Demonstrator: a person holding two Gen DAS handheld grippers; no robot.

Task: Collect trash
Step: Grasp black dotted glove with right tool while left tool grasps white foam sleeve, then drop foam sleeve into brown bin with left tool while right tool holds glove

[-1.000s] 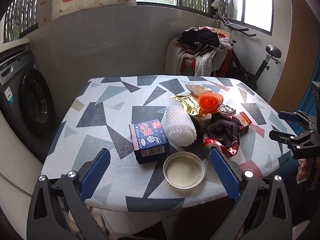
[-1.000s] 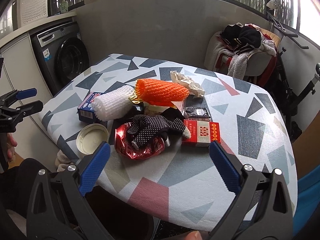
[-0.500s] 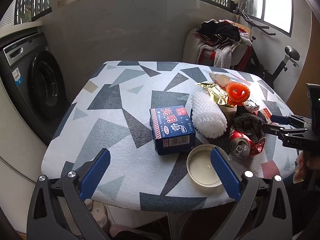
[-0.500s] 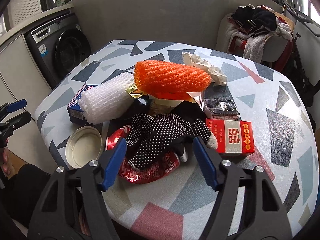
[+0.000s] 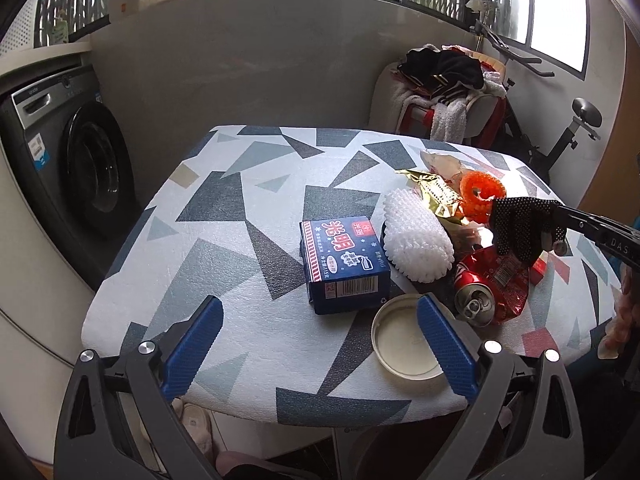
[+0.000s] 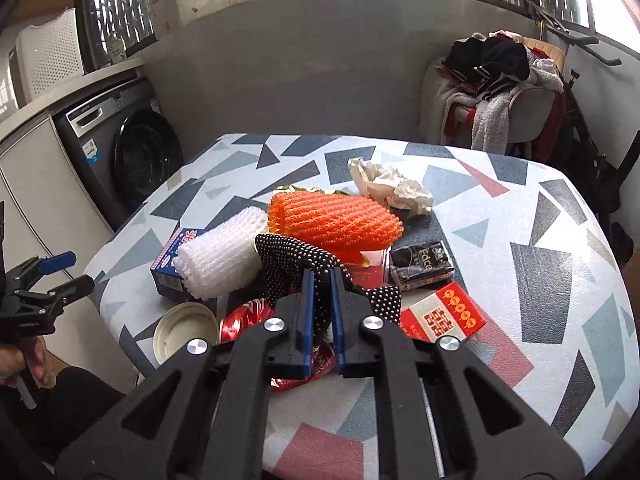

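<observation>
1. Left wrist view. Left gripper (image 5: 318, 334) at the bottom of the frame, blue fingers spread wide, nothing between them. Beyond them, centre frame: blue carton (image 5: 344, 264) on the patterned table (image 5: 224, 240), white foam net (image 5: 416, 240) touching its right side. Round white lid (image 5: 406, 344) lower right of centre, partly behind the right-hand finger. Crushed red can (image 5: 490, 286) just right of the lid.
2. Same view, right edge. Right gripper (image 5: 560, 212) reaches in from the right and pinches the black dotted glove (image 5: 520, 228), which hangs above the can. Orange foam net (image 5: 480, 196) behind it.
3. Right wrist view. Fingers near closed at centre frame, clamped on the glove, which drapes to both sides. Orange net above centre, crumpled paper (image 6: 390, 188) beyond it, red packet (image 6: 444, 316) right of centre.
4. Washing machine (image 6: 128, 152) at left.
</observation>
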